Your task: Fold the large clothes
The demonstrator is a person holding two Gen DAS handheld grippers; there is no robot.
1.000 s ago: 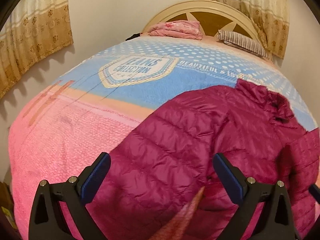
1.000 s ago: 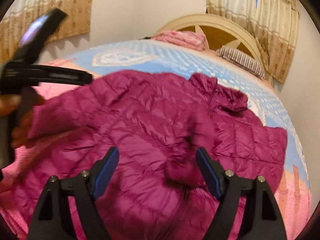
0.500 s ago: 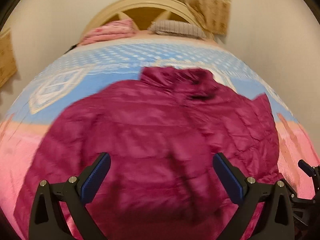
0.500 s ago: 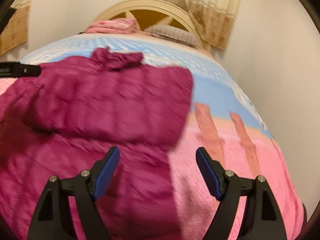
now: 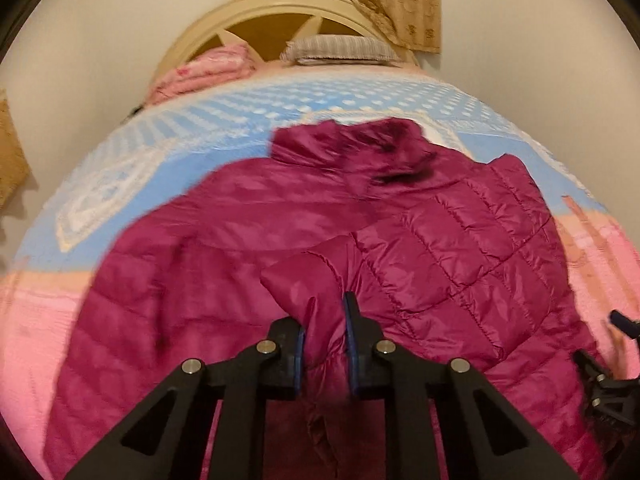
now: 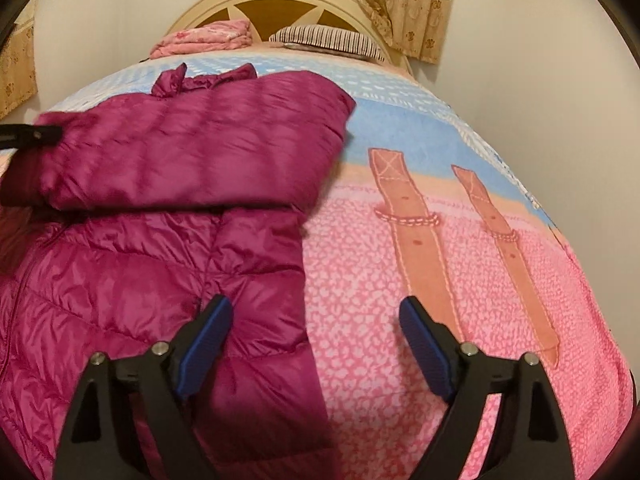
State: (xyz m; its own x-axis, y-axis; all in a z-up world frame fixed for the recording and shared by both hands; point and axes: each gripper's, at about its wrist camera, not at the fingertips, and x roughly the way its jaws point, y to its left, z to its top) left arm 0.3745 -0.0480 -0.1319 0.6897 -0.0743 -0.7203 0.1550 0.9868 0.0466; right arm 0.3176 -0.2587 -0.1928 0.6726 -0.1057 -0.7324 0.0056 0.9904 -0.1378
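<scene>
A magenta quilted puffer jacket [image 5: 240, 248] lies spread on the bed, collar toward the headboard. My left gripper [image 5: 325, 334] is shut on the cuff end of a sleeve [image 5: 308, 284] that is folded across the jacket's body. In the right wrist view the jacket [image 6: 120, 280] fills the left half, with the folded sleeve [image 6: 192, 152] lying across it. My right gripper [image 6: 312, 340] is open and empty over the jacket's right edge and the blanket. It also shows at the right edge of the left wrist view [image 5: 608, 384].
The bed is covered by a pink and blue blanket [image 6: 400, 280] with brown strap prints. A folded pink cloth [image 5: 208, 72] and a striped pillow [image 5: 340, 48] lie by the cream headboard [image 5: 272, 12]. Walls and curtains surround the bed.
My left gripper has closed on the sleeve cuff; it was open half a second ago. The sleeve now lies folded across the jacket. My right gripper stays open and has shifted to the jacket's right edge.
</scene>
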